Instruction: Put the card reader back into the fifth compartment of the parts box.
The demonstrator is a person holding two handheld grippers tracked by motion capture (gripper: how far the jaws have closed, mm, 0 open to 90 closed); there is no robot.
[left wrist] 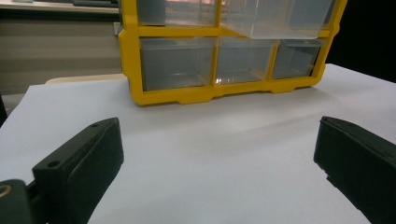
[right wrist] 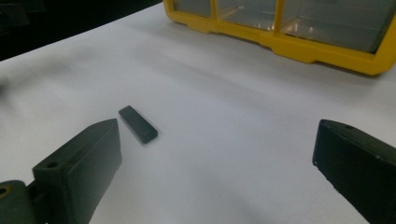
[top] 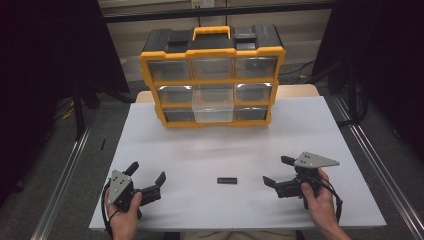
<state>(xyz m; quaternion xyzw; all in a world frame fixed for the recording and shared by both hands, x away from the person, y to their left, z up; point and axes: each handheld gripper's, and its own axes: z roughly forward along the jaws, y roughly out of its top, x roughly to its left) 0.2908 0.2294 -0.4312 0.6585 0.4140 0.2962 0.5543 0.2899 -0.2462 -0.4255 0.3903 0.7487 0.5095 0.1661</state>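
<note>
A small flat black bar (top: 227, 180) lies on the white table (top: 225, 145) near its front edge, midway between my two grippers. In the right gripper view the black bar (right wrist: 137, 123) rests just beyond the left jaw. My right gripper (top: 278, 171) stands open to the bar's right, nothing between its jaws. My left gripper (top: 146, 173) is open at the front left, also empty. A yellow and black drawer organizer (top: 212, 75) stands at the back of the table. Its middle clear drawer (top: 213, 105) is pulled out. The left gripper view faces the organizer (left wrist: 219, 60).
Dark stands and metal floor rails flank the table on both sides. Bare white tabletop lies between the organizer and the grippers.
</note>
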